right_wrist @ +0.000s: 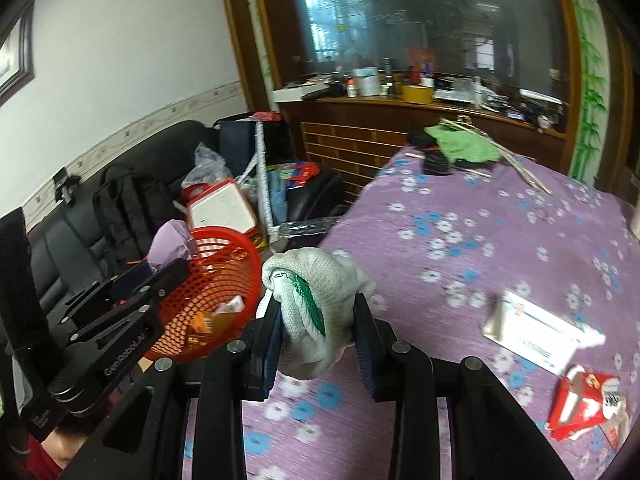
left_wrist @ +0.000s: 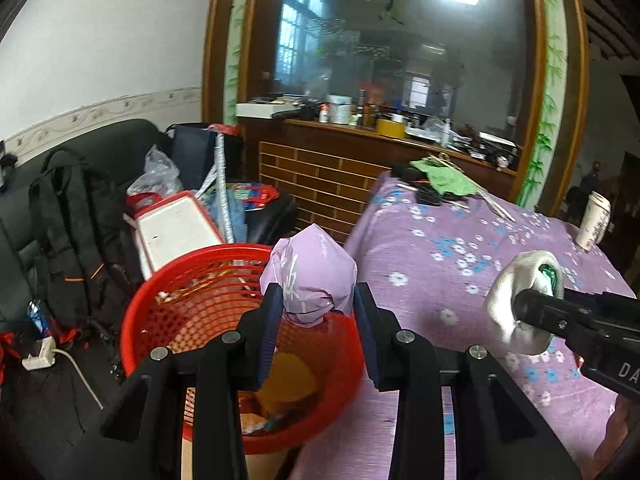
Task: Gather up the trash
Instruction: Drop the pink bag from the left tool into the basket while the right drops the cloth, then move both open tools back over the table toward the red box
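- A crumpled lilac wrapper [left_wrist: 308,276] is clamped in the left tool [left_wrist: 316,320], above the red basket [left_wrist: 160,320] beside the worktop's [right_wrist: 460,240] left edge;
- a balled white glove [right_wrist: 320,300] is clamped in the right tool [right_wrist: 318,328], over that edge;
- some trash is already binned; a red packet [right_wrist: 584,404] and a flat carton [right_wrist: 536,332] are left near the right edge.

White wall [left_wrist: 120,40], black sofa [left_wrist: 24,220], wood-framed glass partition [left_wrist: 400,40].
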Available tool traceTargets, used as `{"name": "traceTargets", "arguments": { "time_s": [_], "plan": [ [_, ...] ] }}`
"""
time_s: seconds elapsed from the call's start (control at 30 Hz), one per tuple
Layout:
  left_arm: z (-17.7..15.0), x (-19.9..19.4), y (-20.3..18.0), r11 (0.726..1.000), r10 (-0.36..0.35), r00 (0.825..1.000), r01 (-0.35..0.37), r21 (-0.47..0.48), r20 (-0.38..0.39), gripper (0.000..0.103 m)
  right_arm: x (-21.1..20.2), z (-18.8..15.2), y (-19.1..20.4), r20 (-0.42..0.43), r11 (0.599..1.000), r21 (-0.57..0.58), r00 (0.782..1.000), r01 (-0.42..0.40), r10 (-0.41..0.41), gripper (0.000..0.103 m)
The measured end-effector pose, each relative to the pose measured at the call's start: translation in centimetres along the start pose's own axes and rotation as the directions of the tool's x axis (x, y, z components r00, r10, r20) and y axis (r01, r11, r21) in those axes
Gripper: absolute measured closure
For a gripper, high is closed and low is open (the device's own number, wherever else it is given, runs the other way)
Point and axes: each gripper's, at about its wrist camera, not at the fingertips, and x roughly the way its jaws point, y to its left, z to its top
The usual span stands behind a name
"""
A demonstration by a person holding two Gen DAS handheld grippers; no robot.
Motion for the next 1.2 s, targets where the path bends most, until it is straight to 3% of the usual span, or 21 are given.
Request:
{"name": "traceTargets", "arguments": {
  "time_s": [0.6, 0.63, 0.7, 0.73, 0.97, 1.2],
  "plan": [
    [-0.3, 1.6, 7.9, 0.992, 0.078, 0.996, -0.081, -0.095, -0.040, 0.067, 5.4, 2.9, 7.7, -0.066, 0.991, -0.077, 0.992, -0.112, 0.107, 0.064],
    [-0.4, 1.7, 8.1, 0.992, 0.078, 0.996, -0.081, -0.099, -0.042, 0.065, 6.0, 3.0, 7.8, -0.072, 0.990, -0.068, 0.991, -0.119, 0.115, 0.063],
    [-0.4, 1.6, 8.4, 0.991, 0.079, 0.996, -0.084, -0.108, -0.044, 0.041, 6.9, 3.3, 7.9, -0.074, 0.990, -0.056, 0.989, -0.131, 0.127, 0.052],
    [-0.4, 1.4, 8.5, 0.990, 0.087, 0.996, -0.090, -0.113, -0.033, 0.040, 7.1, 3.4, 7.9, -0.074, 0.990, -0.051, 0.989, -0.128, 0.124, 0.051],
    [0.1, 0.8, 7.1, 0.995, 0.059, 0.998, -0.061, -0.075, -0.029, 0.039, 4.8, 3.3, 4.6, -0.019, 0.994, 0.003, 0.994, -0.106, 0.106, 0.051],
    [0.7, -0.5, 1.6, 1.000, -0.013, 1.000, 0.013, 0.013, -0.018, 0.038, 1.1, 2.1, -1.0, 0.008, 0.995, 0.085, 0.999, -0.054, 0.053, 0.051]
  ]
}}
